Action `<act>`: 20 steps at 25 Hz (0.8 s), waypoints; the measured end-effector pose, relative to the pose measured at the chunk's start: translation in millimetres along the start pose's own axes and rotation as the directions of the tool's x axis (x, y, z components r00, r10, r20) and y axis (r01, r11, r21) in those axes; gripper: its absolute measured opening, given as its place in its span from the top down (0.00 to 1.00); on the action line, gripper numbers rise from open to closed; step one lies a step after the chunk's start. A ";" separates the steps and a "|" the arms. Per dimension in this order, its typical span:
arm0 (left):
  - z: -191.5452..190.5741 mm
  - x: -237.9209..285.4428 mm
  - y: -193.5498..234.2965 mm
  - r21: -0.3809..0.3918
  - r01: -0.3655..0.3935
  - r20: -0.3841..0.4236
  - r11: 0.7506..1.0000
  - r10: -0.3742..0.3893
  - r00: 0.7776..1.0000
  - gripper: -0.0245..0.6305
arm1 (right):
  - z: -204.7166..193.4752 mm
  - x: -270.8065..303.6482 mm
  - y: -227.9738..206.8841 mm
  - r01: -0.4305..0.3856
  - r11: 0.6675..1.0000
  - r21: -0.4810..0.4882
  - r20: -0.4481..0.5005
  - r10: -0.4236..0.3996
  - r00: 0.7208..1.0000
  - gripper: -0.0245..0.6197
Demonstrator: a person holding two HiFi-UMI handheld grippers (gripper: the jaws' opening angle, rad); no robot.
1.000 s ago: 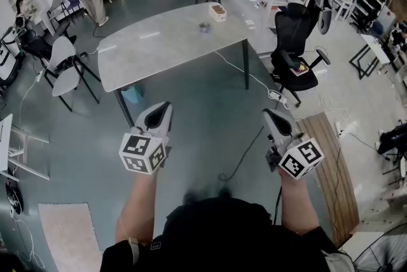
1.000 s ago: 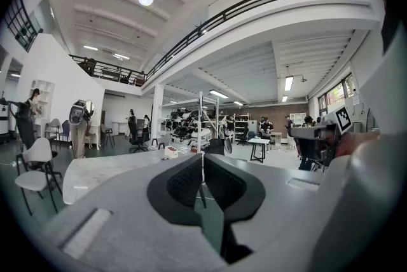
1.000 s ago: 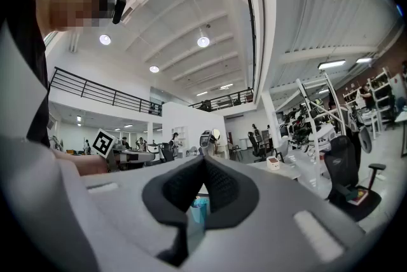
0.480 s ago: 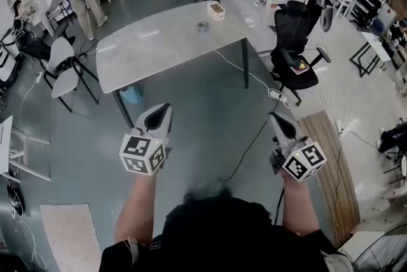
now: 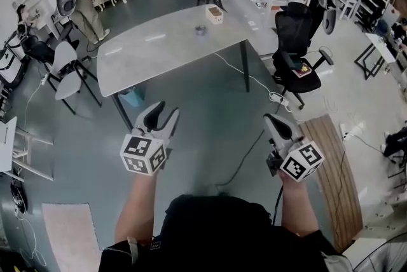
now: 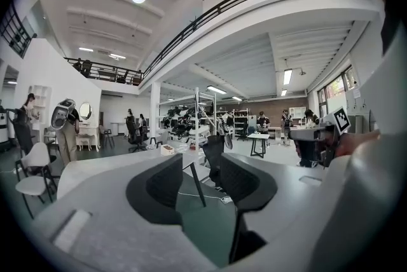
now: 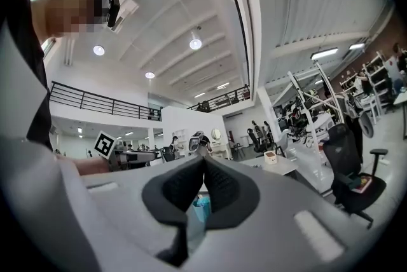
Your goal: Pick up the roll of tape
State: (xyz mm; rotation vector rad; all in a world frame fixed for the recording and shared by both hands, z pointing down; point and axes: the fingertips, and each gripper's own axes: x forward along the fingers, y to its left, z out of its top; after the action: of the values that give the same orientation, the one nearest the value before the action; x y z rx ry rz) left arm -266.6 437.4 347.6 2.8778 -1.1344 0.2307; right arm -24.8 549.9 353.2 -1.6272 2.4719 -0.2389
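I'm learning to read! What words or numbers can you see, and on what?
None can be read.
Cubes on the left gripper, whose empty jaws have just been opening, and the right gripper: black-and-white square patterns, no letters.
Small box on the table: markings too small to read.
Colourful item on the black chair: too small.
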 end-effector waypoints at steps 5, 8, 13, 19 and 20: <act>2.8 12.5 -24.8 -0.006 0.007 -0.002 1.000 -0.007 1.000 0.67 | -11.7 -14.5 -11.8 -0.012 1.000 0.017 -0.042 0.013 0.999 0.92; 1.9 21.9 -34.7 -0.008 0.017 -0.007 1.000 -0.017 1.000 0.67 | -19.4 -21.7 -19.3 -0.006 1.000 0.030 -0.060 0.008 0.998 0.90; 0.4 41.8 -36.0 -0.022 0.030 -0.005 0.999 -0.030 1.000 0.66 | -29.6 -20.2 -33.2 0.007 0.999 0.050 -0.081 -0.003 0.997 0.89; -7.3 78.4 -14.4 -0.030 0.046 -0.014 0.999 -0.046 0.999 0.66 | -36.6 11.3 -59.8 0.029 0.998 0.050 -0.114 -0.023 0.993 0.89; -8.9 86.5 -7.9 -0.030 0.048 -0.014 0.998 -0.049 0.999 0.66 | -37.9 19.4 -65.7 0.034 0.998 0.048 -0.118 -0.028 0.993 0.89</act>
State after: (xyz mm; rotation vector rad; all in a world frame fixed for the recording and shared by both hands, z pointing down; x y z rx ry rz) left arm -199.9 385.5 369.7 2.8686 -1.0551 0.2308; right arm 17.5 507.9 403.9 -1.6776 2.5052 -0.4084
